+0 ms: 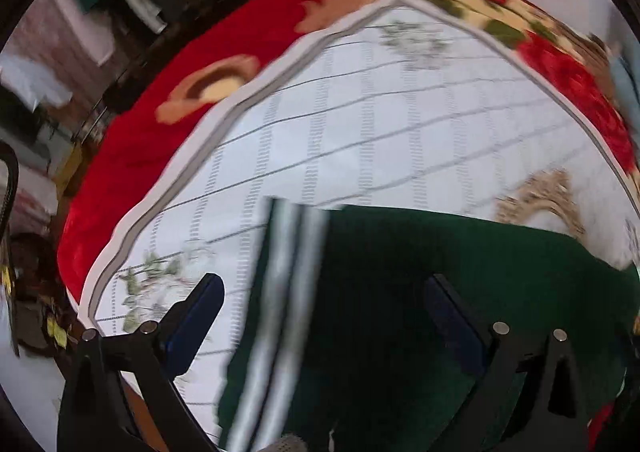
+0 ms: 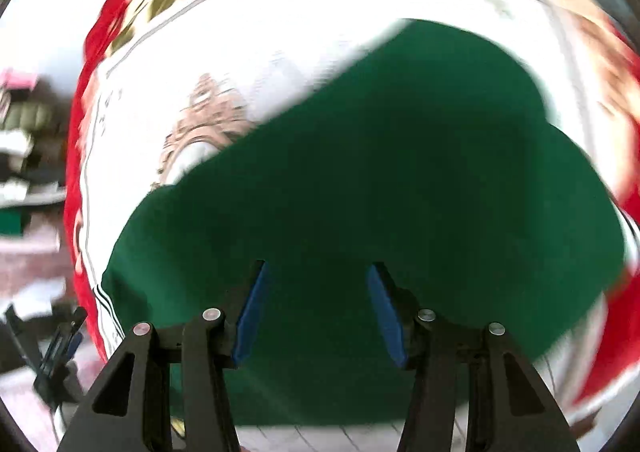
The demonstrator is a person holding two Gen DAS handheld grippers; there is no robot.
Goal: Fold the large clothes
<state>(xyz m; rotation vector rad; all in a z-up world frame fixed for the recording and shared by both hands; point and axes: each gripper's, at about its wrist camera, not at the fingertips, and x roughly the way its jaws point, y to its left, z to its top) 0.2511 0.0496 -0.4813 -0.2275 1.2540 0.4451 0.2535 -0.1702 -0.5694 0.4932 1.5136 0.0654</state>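
The right gripper (image 2: 316, 272) hangs over a dark green garment (image 2: 360, 180), its blue-padded jaws parted with nothing between them, the pads clear of the cloth. The left gripper (image 1: 324, 288) also stands with its jaws wide apart and empty, pointing down above the same green garment (image 1: 460, 292), where white stripes (image 1: 288, 292) run along the garment's left edge. The garment lies spread on a white bedcover (image 1: 360, 112) marked with thin grey grid lines and faint floral prints. Beyond the cover's grey-piped border, a red blanket (image 1: 240, 36) with beige and cream flower shapes drapes the far and left sides of the bed. Both views are blurred.
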